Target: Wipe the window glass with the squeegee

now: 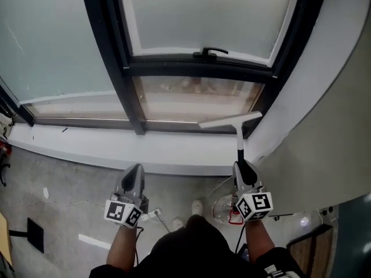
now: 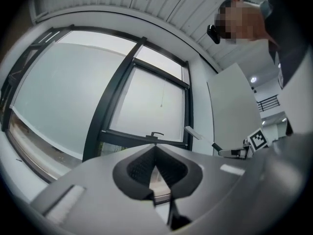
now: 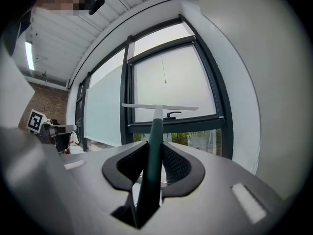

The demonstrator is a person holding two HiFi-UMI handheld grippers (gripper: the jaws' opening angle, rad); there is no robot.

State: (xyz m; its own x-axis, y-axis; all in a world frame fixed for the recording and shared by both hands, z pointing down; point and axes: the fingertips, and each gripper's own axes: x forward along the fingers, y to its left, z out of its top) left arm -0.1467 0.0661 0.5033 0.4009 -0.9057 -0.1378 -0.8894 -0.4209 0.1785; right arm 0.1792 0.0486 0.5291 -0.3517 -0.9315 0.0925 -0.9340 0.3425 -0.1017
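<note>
Gripping squeegee [image 3: 157,119] btwn jaws, right hand-held gripper [image 3: 155,148].

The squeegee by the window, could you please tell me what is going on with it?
A person stands at the window with a gripper in each hand. The right gripper is shut on the squeegee by its dark handle, holding the white blade up in front of the lower pane, below the window latch. Whether the blade touches the glass cannot be told. The left gripper is shut and empty, held low near the sill.
</note>
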